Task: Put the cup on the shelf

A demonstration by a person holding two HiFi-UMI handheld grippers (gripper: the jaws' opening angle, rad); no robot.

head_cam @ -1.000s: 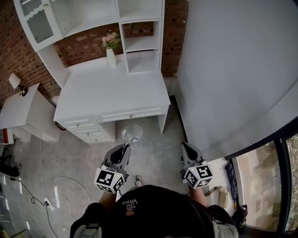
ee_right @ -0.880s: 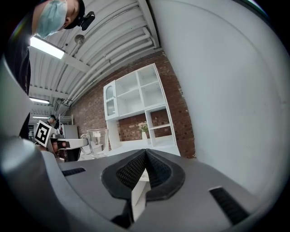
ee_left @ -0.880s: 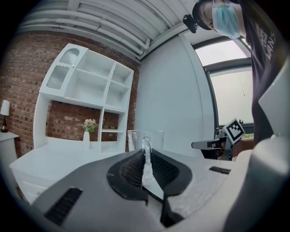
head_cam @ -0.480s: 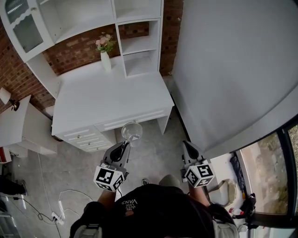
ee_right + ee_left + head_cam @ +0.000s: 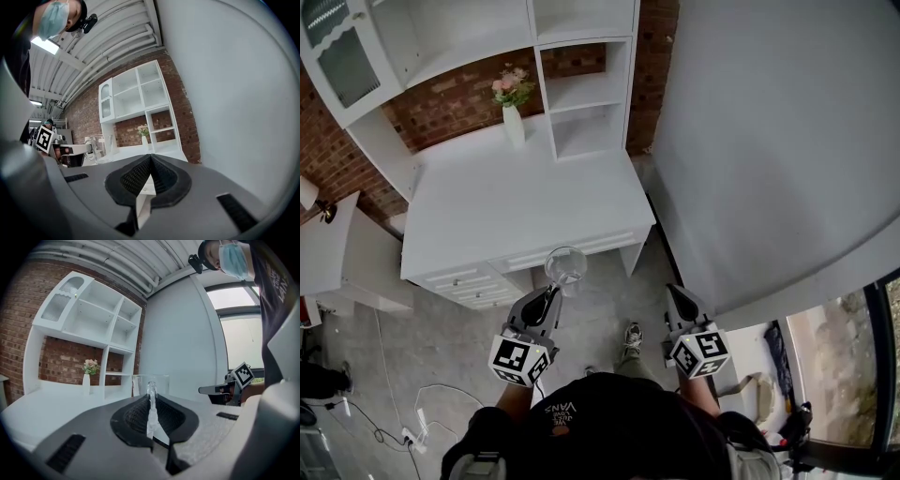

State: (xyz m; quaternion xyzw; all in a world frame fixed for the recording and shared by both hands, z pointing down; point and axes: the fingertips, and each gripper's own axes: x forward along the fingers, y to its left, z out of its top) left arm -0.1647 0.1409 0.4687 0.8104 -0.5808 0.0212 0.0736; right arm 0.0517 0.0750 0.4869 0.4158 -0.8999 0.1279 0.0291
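A clear glass cup [image 5: 566, 267] hangs in the air just in front of the white desk [image 5: 525, 187], held by its rim in my left gripper [image 5: 551, 296], which is shut on it. In the left gripper view the cup [image 5: 151, 386] stands upright beyond the closed jaws. My right gripper [image 5: 677, 298] is shut with nothing in it, over the floor to the right; the cup [image 5: 100, 146] shows at its view's left. The white shelf unit [image 5: 581, 89] rises at the desk's back, with open compartments at the right.
A white vase of pink flowers [image 5: 512, 111] stands on the desk beside the shelf compartments. A large white wall panel [image 5: 778, 141] fills the right. A low white cabinet [image 5: 342, 258] stands at the left, and cables [image 5: 422, 412] lie on the floor.
The view has shifted a little toward the desk, and the desk now sits closer to the cup. Both grippers keep their places in the view and stay shut.
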